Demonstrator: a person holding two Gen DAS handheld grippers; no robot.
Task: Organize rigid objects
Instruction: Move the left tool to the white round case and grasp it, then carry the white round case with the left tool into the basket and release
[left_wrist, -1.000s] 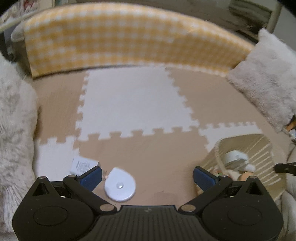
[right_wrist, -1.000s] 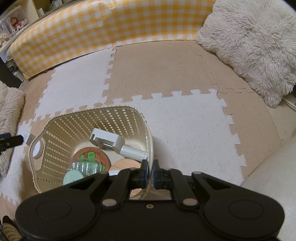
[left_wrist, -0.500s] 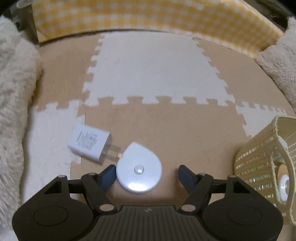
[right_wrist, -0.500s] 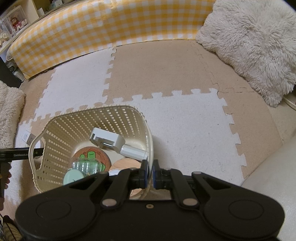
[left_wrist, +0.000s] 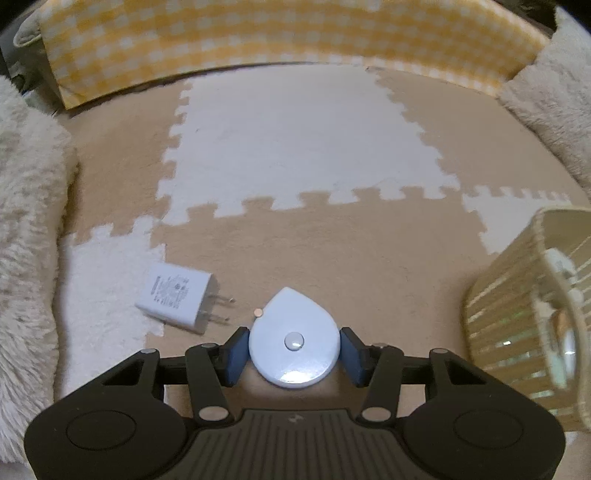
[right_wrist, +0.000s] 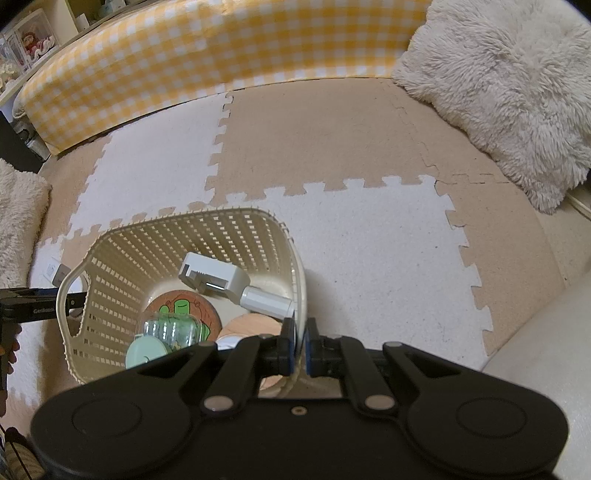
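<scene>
A white teardrop-shaped tape measure (left_wrist: 295, 332) lies flat on the tan foam mat. My left gripper (left_wrist: 294, 350) points down over it, its jaws closing, and both blue pads touch the tape measure's sides. A white plug-in charger (left_wrist: 177, 297) lies just left of it, prongs towards the tape measure. My right gripper (right_wrist: 299, 345) is shut on the near rim of the cream slotted basket (right_wrist: 184, 218). The basket holds a white boxy device (right_wrist: 218, 277), a round cactus coaster (right_wrist: 181, 306) and a clear bottle with a green cap (right_wrist: 162, 332). In the left wrist view the basket (left_wrist: 517, 295) stands to the right.
The floor is a tan and white puzzle mat (left_wrist: 295, 147). A yellow checked cushion (left_wrist: 277, 33) runs along the far side. Fluffy cream pillows lie at the right (right_wrist: 498, 81) and at the left (left_wrist: 26, 221).
My left gripper has come down over the tape measure and its jaws have narrowed from wide apart to touching its sides. The right gripper and basket have stayed still.
</scene>
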